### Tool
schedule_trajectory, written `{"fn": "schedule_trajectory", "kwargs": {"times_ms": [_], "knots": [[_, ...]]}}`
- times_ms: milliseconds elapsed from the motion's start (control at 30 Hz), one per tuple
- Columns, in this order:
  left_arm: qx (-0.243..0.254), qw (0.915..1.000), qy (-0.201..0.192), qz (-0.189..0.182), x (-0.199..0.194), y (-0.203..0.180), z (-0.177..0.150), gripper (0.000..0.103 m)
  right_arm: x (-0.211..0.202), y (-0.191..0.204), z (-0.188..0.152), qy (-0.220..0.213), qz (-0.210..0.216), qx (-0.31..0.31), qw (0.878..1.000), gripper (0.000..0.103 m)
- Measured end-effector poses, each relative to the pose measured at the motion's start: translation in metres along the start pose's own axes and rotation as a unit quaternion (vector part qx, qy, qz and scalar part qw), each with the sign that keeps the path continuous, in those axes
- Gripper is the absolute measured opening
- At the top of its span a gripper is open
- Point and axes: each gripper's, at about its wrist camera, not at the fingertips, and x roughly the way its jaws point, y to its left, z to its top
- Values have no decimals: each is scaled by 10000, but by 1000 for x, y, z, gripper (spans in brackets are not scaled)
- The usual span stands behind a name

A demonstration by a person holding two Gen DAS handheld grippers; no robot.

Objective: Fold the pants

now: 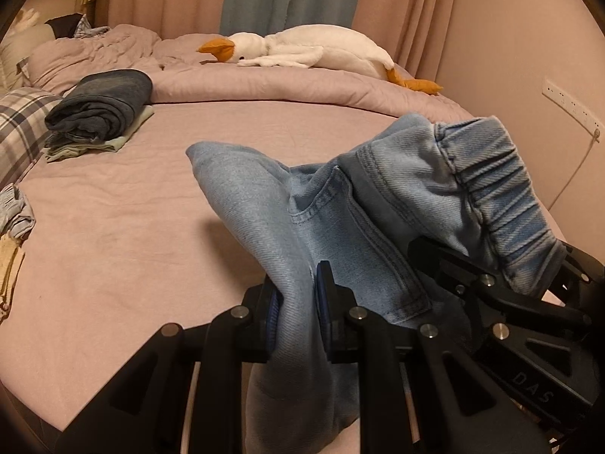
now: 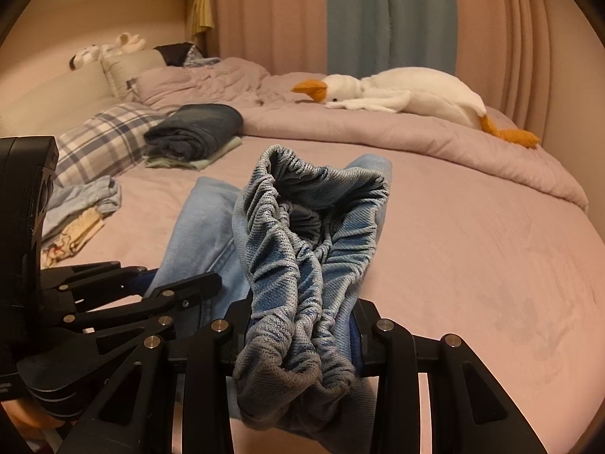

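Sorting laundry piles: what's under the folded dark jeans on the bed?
A pale green folded garment lies under the dark jeans, its edges sticking out. Anything else beneath is covered.

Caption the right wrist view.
Right gripper clamps light-blue jeans by the elastic waistband above a pink bed.

The light blue denim pants [image 1: 264, 204] showed a faded wash, their gathered elastic waistband [image 2: 302, 249] grey-blue. The bed sheet [image 1: 113, 227] was plain dusty pink. A pillow [image 2: 98, 140] wore blue-and-white plaid. The plush goose [image 1: 302, 49] was white with an orange beak and feet.
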Motion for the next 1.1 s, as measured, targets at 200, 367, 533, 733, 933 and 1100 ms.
{"fn": "schedule_trajectory", "kwargs": {"times_ms": [200, 367, 533, 733, 933, 1100], "knots": [[-75, 9999, -90, 113, -10, 10, -2, 17, -1, 11, 4, -35, 112, -131, 9998, 39], [-144, 9996, -146, 192, -17, 17, -3, 17, 0, 19, 8, -52, 199, -270, 9994, 39], [-204, 9992, -203, 270, -23, 25, -3, 17, 1, 30, 12, -76, 273, -383, 9989, 39], [-269, 9986, -268, 371, -29, 33, -1, 17, 3, 40, 17, -100, 364, -481, 9981, 39], [-356, 9981, -301, 408, -28, 41, 1, 17, 8, 46, 20, -82, 419, -579, 9974, 39], [-388, 9977, -359, 414, -28, 46, 5, 16, 9, 49, 25, -106, 431, -623, 9971, 39]]}}
